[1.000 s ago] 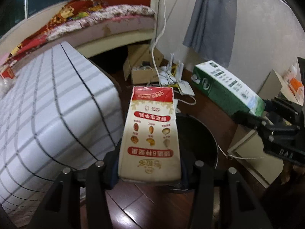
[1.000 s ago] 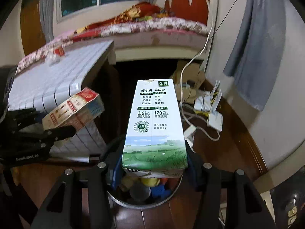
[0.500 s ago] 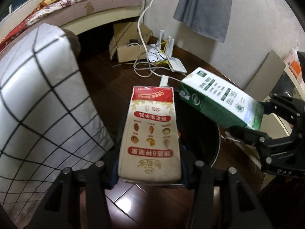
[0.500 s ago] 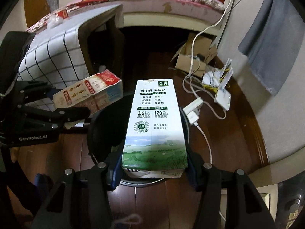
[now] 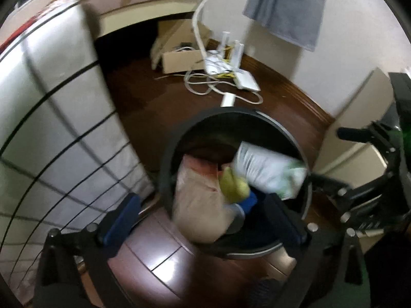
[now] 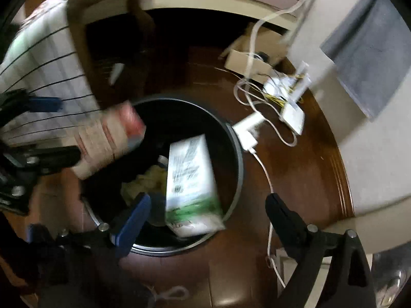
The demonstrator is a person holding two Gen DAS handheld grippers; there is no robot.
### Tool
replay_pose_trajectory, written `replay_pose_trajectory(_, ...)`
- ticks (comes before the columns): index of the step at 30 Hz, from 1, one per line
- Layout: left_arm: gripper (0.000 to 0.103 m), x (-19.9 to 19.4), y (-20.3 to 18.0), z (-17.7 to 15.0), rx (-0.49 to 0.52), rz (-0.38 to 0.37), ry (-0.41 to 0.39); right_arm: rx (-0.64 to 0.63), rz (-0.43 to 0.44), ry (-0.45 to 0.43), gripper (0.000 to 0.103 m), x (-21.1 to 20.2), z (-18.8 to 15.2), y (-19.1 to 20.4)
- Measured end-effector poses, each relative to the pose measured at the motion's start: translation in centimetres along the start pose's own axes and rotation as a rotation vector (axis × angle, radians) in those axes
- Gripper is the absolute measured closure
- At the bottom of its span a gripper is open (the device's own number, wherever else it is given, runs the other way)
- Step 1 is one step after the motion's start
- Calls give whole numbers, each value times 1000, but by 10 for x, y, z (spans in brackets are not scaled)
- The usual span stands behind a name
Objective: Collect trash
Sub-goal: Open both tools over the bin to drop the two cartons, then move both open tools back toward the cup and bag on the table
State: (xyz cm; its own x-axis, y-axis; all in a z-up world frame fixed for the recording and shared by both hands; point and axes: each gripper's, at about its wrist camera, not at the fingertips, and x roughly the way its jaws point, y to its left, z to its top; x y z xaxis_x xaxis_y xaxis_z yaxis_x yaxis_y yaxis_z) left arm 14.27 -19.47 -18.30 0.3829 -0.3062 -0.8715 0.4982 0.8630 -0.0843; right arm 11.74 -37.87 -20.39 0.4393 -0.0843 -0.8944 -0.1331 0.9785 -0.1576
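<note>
Gaping with jaws spread, both grippers hover above boxy cartons in the round black bin [image 5: 287, 133].

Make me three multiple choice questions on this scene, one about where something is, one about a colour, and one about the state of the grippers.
1. Where is the green and white milk carton?
A. on the checked tablecloth
B. over the round black trash bin
C. on the bed

2. What colour are the pads on the left gripper?
A. blue
B. red
C. yellow

3. How do both grippers stand?
A. both clamped on cartons
B. only the right gripper open
C. both open, holding nothing

Answers:
1. B, the carton tips down into the bin's mouth.
2. A, a blue pad lines the finger.
3. C, the jaws are spread and the beige and red carton is loose too.
</note>
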Motion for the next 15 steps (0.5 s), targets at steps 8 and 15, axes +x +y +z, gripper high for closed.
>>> replay_pose_trajectory(8, 3, -7, 10, -8, -25, 60, -31, 63, -42, 7, 1, -2, -1, -14)
replay_pose_trajectory(15, 3, -18, 13, -7, -19, 65, -61, 58, -37, -17, 1, -9, 3, -9)
